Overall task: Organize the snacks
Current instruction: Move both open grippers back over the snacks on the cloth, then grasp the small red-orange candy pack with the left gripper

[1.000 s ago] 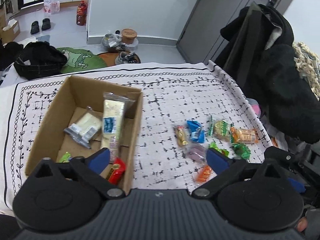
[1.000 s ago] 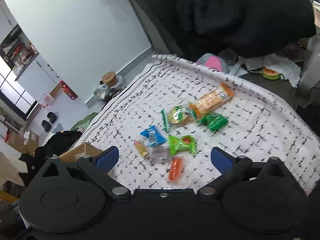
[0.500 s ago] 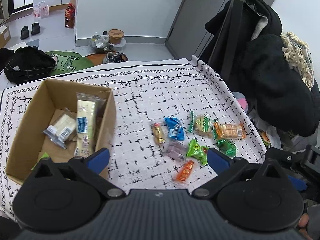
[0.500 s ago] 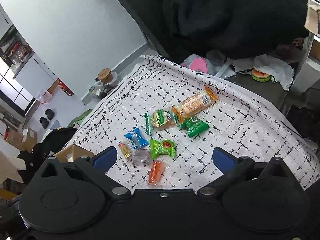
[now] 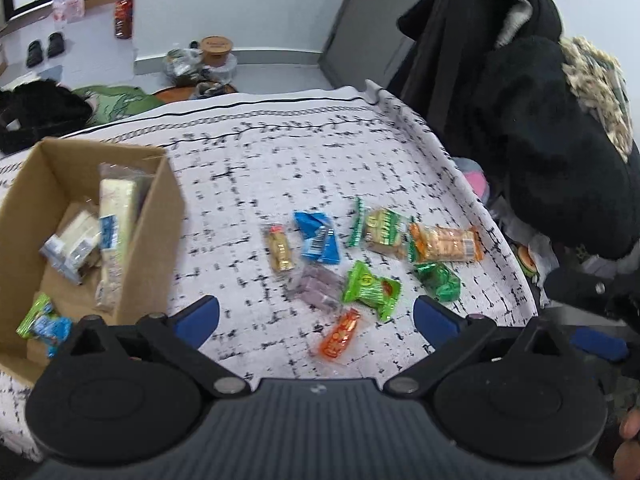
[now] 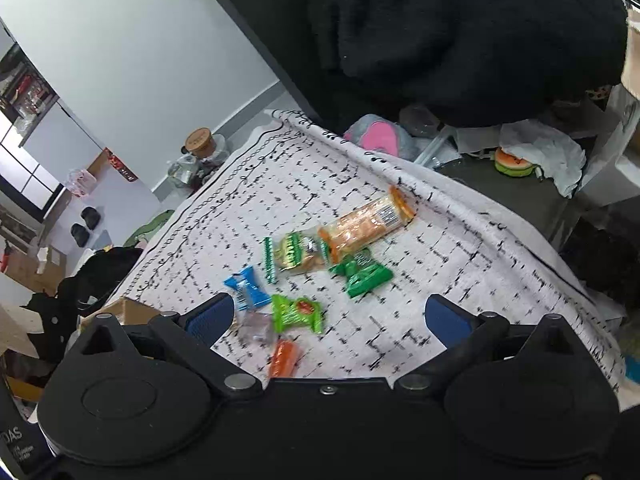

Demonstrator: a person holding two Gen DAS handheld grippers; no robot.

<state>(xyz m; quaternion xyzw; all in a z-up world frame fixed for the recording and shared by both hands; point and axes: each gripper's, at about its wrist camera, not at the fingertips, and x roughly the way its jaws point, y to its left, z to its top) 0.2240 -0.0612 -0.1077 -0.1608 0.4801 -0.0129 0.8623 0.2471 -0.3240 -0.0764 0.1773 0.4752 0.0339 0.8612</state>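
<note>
Several wrapped snacks lie in a cluster on the white patterned tablecloth (image 5: 280,152): a gold bar (image 5: 280,250), a blue packet (image 5: 318,236), a light green packet (image 5: 372,288), a small orange packet (image 5: 340,334), a long orange cracker pack (image 5: 444,244) and a dark green packet (image 5: 438,280). A cardboard box (image 5: 156,216) at the left holds several snacks, among them a long white pack (image 5: 114,216). My left gripper (image 5: 316,318) is open and empty, above the orange packet. My right gripper (image 6: 328,320) is open and empty, over the light green packet (image 6: 298,312).
Black coats (image 5: 552,140) hang past the table's right edge. A pink item (image 6: 378,136) and clutter sit beyond the far corner. Jars (image 5: 216,48), shoes and a black bag (image 5: 36,108) are on the floor behind the table.
Both grippers have shifted toward the snack cluster, which now sits larger and more central between the fingers. The box has slid to the left of the left wrist view. Both stay open.
</note>
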